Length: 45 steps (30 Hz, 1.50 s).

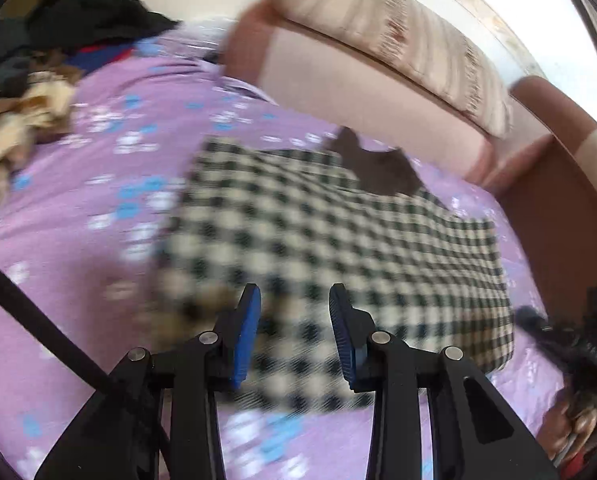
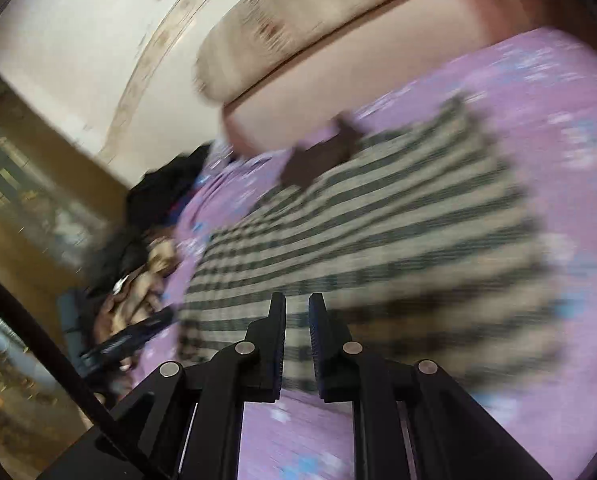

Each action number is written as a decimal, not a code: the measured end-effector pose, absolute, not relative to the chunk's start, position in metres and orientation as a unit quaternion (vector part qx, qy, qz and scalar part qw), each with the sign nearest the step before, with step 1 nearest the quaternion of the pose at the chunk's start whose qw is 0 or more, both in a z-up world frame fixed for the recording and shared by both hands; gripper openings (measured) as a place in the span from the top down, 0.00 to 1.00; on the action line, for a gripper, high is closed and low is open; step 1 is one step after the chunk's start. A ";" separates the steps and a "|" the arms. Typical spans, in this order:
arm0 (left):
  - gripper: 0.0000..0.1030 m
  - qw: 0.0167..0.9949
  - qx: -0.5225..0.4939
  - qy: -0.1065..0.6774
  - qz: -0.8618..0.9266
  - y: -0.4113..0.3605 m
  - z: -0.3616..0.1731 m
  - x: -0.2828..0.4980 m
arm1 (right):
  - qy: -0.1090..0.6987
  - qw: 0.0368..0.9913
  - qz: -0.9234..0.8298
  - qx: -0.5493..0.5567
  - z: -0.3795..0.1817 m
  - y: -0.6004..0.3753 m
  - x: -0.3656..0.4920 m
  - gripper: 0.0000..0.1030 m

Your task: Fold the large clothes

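A black-and-cream checked garment (image 1: 338, 232) lies folded into a rough rectangle on the purple flowered bedsheet (image 1: 98, 208), with a dark brown collar (image 1: 378, 168) at its far end. My left gripper (image 1: 294, 300) is open and empty, above the garment's near edge. In the right wrist view the same checked garment (image 2: 378, 240) fills the middle, blurred by motion. My right gripper (image 2: 297, 304) hovers over its near edge, fingers a narrow gap apart with nothing between them.
A pile of dark and tan clothes (image 1: 38, 80) lies at the bed's far left, also seen in the right wrist view (image 2: 146, 248). A pink headboard (image 1: 358, 92) with a striped pillow (image 1: 398, 40) runs along the far side. The other gripper (image 1: 570, 344) shows at right.
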<state>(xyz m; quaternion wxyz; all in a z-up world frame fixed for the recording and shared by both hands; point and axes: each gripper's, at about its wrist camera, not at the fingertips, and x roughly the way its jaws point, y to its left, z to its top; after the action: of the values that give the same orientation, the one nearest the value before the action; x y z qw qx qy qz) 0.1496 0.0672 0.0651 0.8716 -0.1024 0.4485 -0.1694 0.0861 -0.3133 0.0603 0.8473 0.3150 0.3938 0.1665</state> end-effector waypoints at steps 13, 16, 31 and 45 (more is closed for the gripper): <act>0.98 0.834 -0.159 0.497 -0.177 0.087 0.014 0.207 | 0.405 0.817 0.064 0.405 -0.021 -0.380 0.119 1.00; 0.98 0.847 -0.156 0.489 -0.140 0.102 0.021 0.204 | 0.385 0.823 0.007 0.419 -0.015 -0.425 0.098 1.00; 0.44 0.896 -0.020 0.444 0.018 0.134 0.059 0.140 | 0.376 0.888 -0.017 0.263 0.064 -0.387 0.059 0.61; 0.37 0.909 0.064 0.410 0.020 0.110 0.058 0.117 | 0.413 0.900 0.135 0.007 0.048 -0.178 0.051 0.61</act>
<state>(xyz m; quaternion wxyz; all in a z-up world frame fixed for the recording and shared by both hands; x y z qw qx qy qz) 0.1173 0.1095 0.0582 0.9094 0.0637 0.4105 0.0199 0.0511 -0.1783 0.0483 0.9005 0.0072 0.4135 0.1346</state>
